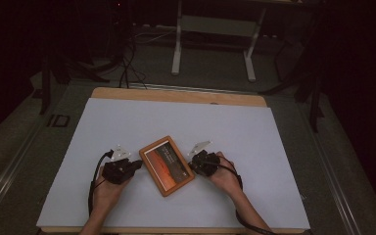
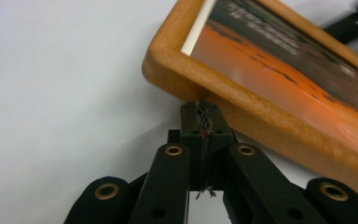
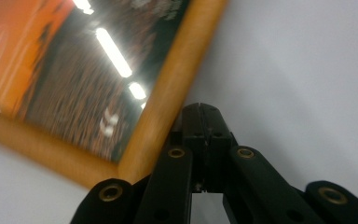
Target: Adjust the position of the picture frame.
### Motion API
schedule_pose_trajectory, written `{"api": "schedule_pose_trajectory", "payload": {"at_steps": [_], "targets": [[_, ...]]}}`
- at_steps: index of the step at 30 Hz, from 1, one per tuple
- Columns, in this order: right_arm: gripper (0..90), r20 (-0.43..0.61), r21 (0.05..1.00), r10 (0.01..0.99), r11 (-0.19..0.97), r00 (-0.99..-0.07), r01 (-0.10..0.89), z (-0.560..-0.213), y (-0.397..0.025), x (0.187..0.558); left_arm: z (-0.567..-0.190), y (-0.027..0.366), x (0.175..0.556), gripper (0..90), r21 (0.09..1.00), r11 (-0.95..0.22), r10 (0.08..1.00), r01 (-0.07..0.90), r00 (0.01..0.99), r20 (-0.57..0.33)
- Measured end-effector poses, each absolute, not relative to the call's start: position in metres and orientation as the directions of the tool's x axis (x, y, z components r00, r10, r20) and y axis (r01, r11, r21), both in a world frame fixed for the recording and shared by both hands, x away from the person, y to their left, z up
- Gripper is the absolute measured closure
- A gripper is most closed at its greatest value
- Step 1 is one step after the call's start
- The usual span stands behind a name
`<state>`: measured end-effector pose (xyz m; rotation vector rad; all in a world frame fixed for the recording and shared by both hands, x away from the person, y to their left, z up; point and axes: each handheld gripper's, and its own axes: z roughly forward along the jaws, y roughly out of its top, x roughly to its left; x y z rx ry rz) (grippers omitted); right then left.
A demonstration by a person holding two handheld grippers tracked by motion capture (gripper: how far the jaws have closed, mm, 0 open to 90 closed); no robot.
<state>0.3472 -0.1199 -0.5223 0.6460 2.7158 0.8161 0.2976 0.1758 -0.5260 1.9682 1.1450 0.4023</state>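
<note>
Because I want to nudge or square up the wooden picture frame (image 1: 167,165) rather than lift it, I have both sets of jaws pressed together with nothing between them, the left gripper (image 2: 204,114) tip touching the frame's long edge and the right gripper (image 3: 203,116) tip tight against the opposite edge, so the two act as blunt pushers from either side. I count one frame, lying flat and slightly askew near the front middle of the white table (image 1: 127,122), and two grippers flanking it
</note>
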Motion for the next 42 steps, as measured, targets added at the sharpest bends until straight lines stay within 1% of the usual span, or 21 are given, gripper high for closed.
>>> {"api": "schedule_pose_trajectory", "payload": {"at_steps": [5,9,12,17,20,24,28,30,31,32,33,40,42], "targets": [[90.0,-0.122,0.549,0.418,0.784,-0.9,0.29,-0.522,-0.114,0.325,-0.528,0.179,0.306,89.6,0.772,-0.237,0.847,0.59,0.514,-0.133],[90.0,-0.124,0.546,0.392,0.794,-0.912,0.267,-0.522,-0.111,0.32,-0.532,0.182,0.313,89.4,0.766,-0.226,0.852,0.601,0.504,-0.144],[89.1,-0.112,0.569,0.415,0.772,-0.903,0.284,-0.521,-0.113,0.324,-0.53,0.182,0.313,87.3,0.764,-0.223,0.855,0.605,0.498,-0.144],[82.0,-0.099,0.616,0.478,0.718,-0.873,0.324,-0.512,-0.119,0.331,-0.524,0.188,0.308,79.2,0.78,-0.186,0.852,0.598,0.493,-0.175],[76.2,-0.083,0.642,0.506,0.686,-0.858,0.342,-0.505,-0.12,0.335,-0.52,0.189,0.304,71.4,0.787,-0.17,0.846,0.594,0.497,-0.192],[66.4,-0.02,0.682,0.518,0.632,-0.855,0.367,-0.5,-0.12,0.342,-0.517,0.19,0.3,60.4,0.787,-0.15,0.829,0.599,0.51,-0.23],[54.6,0.035,0.689,0.517,0.608,-0.855,0.396,-0.5,-0.114,0.347,-0.517,0.188,0.3,51.8,0.776,-0.136,0.808,0.616,0.522,-0.273],[50.6,0.073,0.696,0.517,0.586,-0.853,0.415,-0.501,-0.112,0.35,-0.517,0.185,0.3,48.1,0.771,-0.136,0.8,0.622,0.528,-0.285],[50.6,0.073,0.696,0.517,0.586,-0.853,0.415,-0.501,-0.112,0.35,-0.517,0.185,0.3,46.1,0.771,-0.136,0.8,0.622,0.528,-0.285],[48.8,0.087,0.698,0.517,0.579,-0.852,0.422,-0.501,-0.111,0.351,-0.518,0.182,0.3,46.1,0.765,-0.143,0.792,0.628,0.536,-0.292],[45.6,0.111,0.694,0.516,0.571,-0.849,0.438,-0.503,-0.108,0.353,-0.519,0.18,0.3,41.5,0.762,-0.148,0.79,0.63,0.539,-0.292],[31.6,0.227,0.679,0.502,0.533,-0.835,0.505,-0.511,-0.101,0.363,-0.525,0.171,0.302,37.2,0.734,-0.165,0.778,0.659,0.544,-0.314],[28.9,0.266,0.673,0.497,0.518,-0.826,0.529,-0.513,-0.1,0.367,-0.527,0.17,0.303,34.8,0.721,-0.177,0.776,0.67,0.546,-0.316]]}}
